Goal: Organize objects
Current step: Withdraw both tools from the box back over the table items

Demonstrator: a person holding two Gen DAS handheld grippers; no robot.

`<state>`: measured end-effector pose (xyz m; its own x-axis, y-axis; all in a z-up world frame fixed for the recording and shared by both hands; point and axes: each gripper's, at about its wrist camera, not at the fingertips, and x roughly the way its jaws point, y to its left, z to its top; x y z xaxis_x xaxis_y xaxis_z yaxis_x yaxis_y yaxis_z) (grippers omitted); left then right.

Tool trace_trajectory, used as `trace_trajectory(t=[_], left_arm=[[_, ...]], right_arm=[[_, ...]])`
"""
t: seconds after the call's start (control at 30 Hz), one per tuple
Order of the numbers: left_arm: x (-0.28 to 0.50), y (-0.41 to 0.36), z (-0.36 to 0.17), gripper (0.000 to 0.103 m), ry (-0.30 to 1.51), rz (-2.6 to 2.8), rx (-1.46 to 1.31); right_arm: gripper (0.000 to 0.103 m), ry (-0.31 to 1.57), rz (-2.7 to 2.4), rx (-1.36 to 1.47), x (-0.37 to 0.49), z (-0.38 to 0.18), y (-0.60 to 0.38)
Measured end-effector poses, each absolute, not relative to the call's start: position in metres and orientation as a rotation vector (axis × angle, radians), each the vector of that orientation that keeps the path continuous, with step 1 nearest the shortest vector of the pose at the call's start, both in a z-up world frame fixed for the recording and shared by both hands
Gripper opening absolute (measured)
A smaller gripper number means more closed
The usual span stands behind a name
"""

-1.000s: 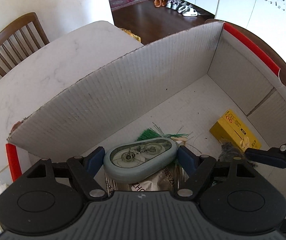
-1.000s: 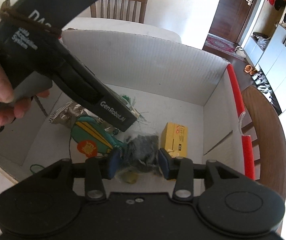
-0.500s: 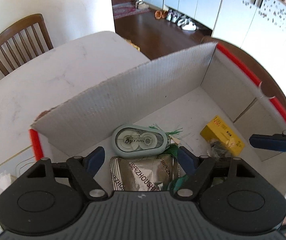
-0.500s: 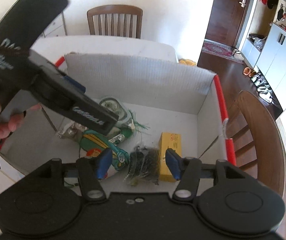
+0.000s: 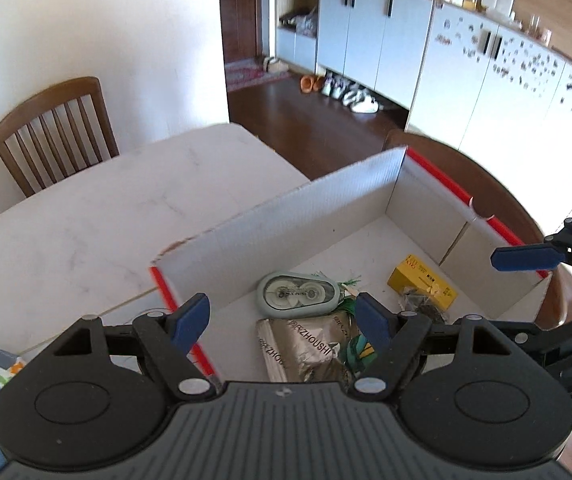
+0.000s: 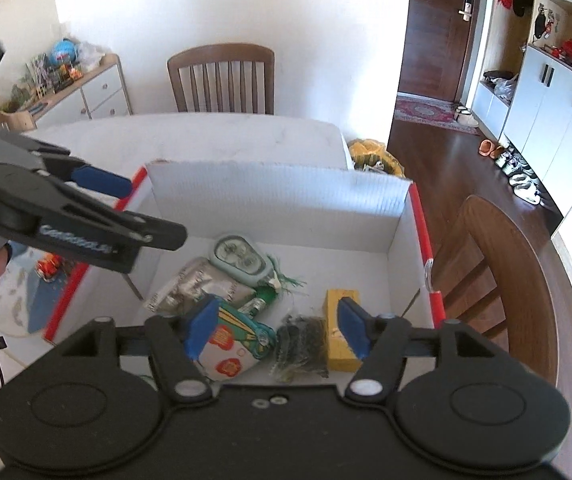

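While the left wrist view shows only an edge of it, the right view bares the colourful pouch (image 6: 231, 354) beside the silver packet (image 6: 189, 286), tape dispenser (image 6: 239, 258), dark bundle (image 6: 302, 346) and yellow box (image 6: 340, 334) inside the cardboard box (image 6: 269, 196). Left gripper (image 5: 283, 318) and right gripper (image 6: 275, 330) gape wide, empty, above the rim.

This is a lived-in home, at a white dining table (image 5: 85, 216) with wooden slat-back chairs (image 6: 221, 78) drawn up to it. Far right, shoes (image 5: 350, 94) line the wood floor under white cabinets (image 5: 370, 36), and a small rug (image 6: 426, 112) lies before what seems the entrance door (image 6: 438, 28).
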<state>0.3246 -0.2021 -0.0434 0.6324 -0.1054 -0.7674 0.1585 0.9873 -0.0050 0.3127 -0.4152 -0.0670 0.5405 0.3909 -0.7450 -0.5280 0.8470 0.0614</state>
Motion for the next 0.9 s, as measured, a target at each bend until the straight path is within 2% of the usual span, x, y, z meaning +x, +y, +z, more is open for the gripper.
trace_trajectory(t=[0.07, 0.13, 0.3, 0.57, 0.67, 0.9], left_arm=[[0.316, -0.192, -0.036, 0.079, 0.854, -0.155, 0.052], [0.307, -0.180, -0.030, 0.083, 0.837, -0.156, 0.040], [0.284, -0.151, -0.018, 0.085, 0.796, -0.158, 0.032], [0.250, -0.099, -0.007, 0.088, 0.745, -0.138, 0.024], [0.241, -0.077, -0.006, 0.093, 0.736, -0.124, 0.014], [0.228, -0.025, -0.007, 0.101, 0.727, -0.099, 0.020]], right_arm=[[0.075, 0.821, 0.545, -0.165, 0.309, -0.061, -0.413], [0.075, 0.813, 0.543, -0.149, 0.304, -0.056, -0.410], [0.077, 0.789, 0.526, -0.101, 0.290, -0.043, -0.400], [0.091, 0.768, 0.498, -0.021, 0.264, -0.030, -0.365], [0.094, 0.768, 0.503, -0.017, 0.253, -0.027, -0.344], [0.096, 0.774, 0.523, -0.033, 0.230, -0.028, -0.294]])
